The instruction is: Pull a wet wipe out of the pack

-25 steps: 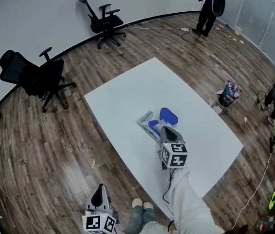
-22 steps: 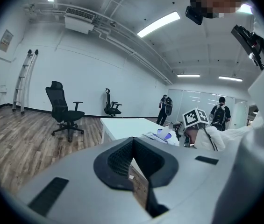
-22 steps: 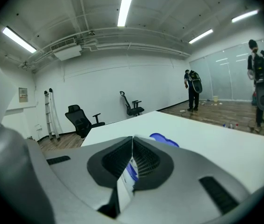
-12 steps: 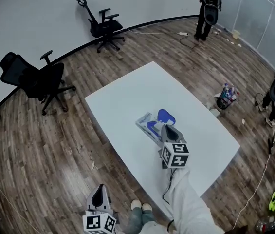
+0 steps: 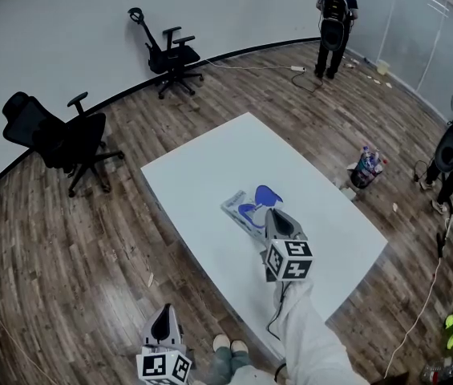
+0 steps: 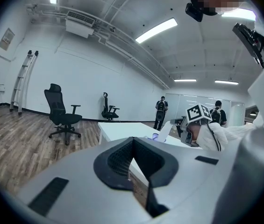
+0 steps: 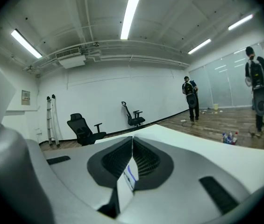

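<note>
The wet wipe pack (image 5: 240, 208) lies near the middle of the white table (image 5: 202, 163), its blue lid flap (image 5: 267, 193) folded open at the far side. My right gripper (image 5: 271, 213) hovers just over the pack's near end. Its jaws are shut on a thin white sheet with a blue streak (image 7: 127, 177), which looks like the wet wipe; where it joins the pack is hidden. My left gripper (image 5: 164, 313) hangs off the table's near-left edge, level with the floor side. In the left gripper view its pads (image 6: 132, 146) meet with nothing between them.
Two black office chairs (image 5: 70, 139) (image 5: 174, 50) stand on the wooden floor to the left and behind. A person with a backpack (image 5: 334, 18) stands at the far wall. A basket of bottles (image 5: 365, 167) sits on the floor right of the table.
My right gripper has risen a little over the pack, still shut on the white sheet. The left gripper has stayed put. The person at the back has stepped left.
</note>
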`<action>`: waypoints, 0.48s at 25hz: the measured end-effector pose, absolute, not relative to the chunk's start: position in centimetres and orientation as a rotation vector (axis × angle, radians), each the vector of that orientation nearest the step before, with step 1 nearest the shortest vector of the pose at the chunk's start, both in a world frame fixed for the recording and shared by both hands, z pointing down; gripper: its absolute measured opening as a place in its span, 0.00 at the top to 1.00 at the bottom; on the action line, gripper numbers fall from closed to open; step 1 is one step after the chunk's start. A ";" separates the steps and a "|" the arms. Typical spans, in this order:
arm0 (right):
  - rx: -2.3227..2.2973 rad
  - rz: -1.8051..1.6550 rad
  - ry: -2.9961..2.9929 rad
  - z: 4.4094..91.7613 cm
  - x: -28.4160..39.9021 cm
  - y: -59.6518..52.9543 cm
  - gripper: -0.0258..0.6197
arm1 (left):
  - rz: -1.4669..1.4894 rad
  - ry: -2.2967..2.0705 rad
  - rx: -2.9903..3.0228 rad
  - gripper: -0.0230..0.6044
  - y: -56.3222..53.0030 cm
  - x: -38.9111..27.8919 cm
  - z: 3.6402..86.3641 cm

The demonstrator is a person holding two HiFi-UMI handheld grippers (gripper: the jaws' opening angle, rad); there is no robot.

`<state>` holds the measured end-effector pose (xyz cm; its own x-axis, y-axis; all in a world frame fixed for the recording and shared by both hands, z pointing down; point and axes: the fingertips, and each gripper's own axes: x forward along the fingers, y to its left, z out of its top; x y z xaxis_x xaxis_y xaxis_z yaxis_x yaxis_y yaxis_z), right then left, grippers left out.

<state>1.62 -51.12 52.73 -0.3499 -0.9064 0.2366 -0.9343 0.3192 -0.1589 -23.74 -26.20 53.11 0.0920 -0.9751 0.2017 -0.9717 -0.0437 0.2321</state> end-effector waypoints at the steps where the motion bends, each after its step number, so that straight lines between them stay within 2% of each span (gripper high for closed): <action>1: 1.728 0.411 -2.471 52.5 1.7 -50.8 0.94 | -0.020 -1.928 2.073 0.96 -26.1 -23.7 53.0; 12: 1.722 0.419 -2.545 49.3 2.5 -45.4 0.94 | -0.139 -1.874 2.176 0.96 -27.2 -20.4 50.6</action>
<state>2.53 -45.41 49.25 -0.3829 -0.9056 0.1827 -0.9163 0.3473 -0.1993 -20.38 -27.19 50.64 0.1610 -0.9819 0.0998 -0.9564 -0.1303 0.2615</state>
